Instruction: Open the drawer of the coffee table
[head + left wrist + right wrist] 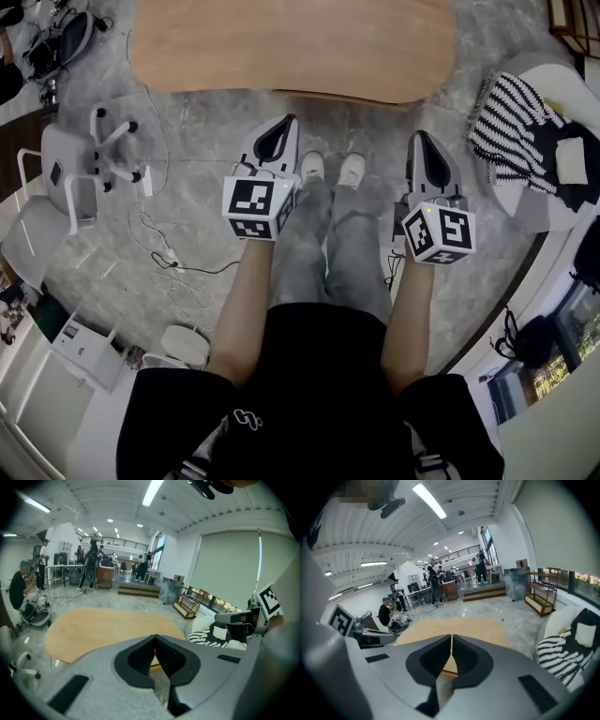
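A: What's the room like around you?

B: A big open hall with a grey stone floor [187, 216]. The table [291, 47] lies ahead of my feet. It has a rounded wooden top, and its near edge curves across the head view just beyond both gripper tips. Between that edge and my shoes [328, 169] there is a strip of floor.

A: And the sides?

B: On my right is a pale seat [548, 202] with a striped throw [511, 122], near the table's right end. On my left a white chair [98, 155] stands well apart from the table. A thin cable [173, 262] trails over the floor beside my left leg.

A: Where's the drawer?

B: I can't make it out. Every view shows only the top and its near edge.

A: Your grippers?

B: There are 2, side by side, both pointing at the table and not touching it. My left gripper [286, 122] has its jaws closed tip to tip and holds nothing. My right gripper [419, 139] is the same.

A: What do the gripper views add?

B: They show the far side of the table. People [91, 569] are at desks well behind it, with a low step [133, 590] in front of them and a shelf [539, 592] by the windows. Only the head view shows the cable, the chair and my feet.
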`<state>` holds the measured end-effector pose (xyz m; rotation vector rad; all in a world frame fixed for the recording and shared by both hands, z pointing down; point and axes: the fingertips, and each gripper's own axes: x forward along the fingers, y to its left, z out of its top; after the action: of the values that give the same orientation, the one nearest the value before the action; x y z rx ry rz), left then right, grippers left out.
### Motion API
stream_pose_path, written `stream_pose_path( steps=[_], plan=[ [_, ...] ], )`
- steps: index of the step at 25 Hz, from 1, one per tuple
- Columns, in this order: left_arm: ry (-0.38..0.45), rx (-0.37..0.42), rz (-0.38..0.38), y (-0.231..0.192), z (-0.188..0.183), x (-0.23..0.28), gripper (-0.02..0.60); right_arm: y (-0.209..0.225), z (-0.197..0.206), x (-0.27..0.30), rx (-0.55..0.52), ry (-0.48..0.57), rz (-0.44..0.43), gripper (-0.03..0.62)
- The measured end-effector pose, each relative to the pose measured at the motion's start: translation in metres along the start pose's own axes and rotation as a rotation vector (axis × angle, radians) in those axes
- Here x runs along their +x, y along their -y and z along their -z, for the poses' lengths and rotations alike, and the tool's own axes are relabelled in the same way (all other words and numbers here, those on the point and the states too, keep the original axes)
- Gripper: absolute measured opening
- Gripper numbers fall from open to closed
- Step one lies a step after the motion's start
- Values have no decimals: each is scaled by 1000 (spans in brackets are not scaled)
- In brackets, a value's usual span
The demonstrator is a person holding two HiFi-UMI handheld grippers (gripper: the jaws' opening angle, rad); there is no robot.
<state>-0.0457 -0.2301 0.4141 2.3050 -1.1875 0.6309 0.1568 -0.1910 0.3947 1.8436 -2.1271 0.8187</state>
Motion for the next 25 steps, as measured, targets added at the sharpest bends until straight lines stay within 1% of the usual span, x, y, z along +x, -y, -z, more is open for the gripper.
stream_pose_path(
  steps=[4,7,11,17,21,25],
  plan=[
    [-45,-6,-1,-12,40,18,9,7,37,14,-5,-44,-3,14],
    [-93,-8,-22,-24,74,27,9,10,66,21,-21,-83,-15,14],
    [-124,-6,-23,-38,115,41,9,17,102,30,-41,-124,-25,14],
    [-132,8,-7,-60,171,73,11,23,158,50,-105,-189,-49,14],
    [-155,13,-15,-67,206,92,11,38,194,58,-106,-209,-52,14],
    [-176,-1,-23,-81,227,100,11,52,221,70,-103,-234,-42,14]
  ],
)
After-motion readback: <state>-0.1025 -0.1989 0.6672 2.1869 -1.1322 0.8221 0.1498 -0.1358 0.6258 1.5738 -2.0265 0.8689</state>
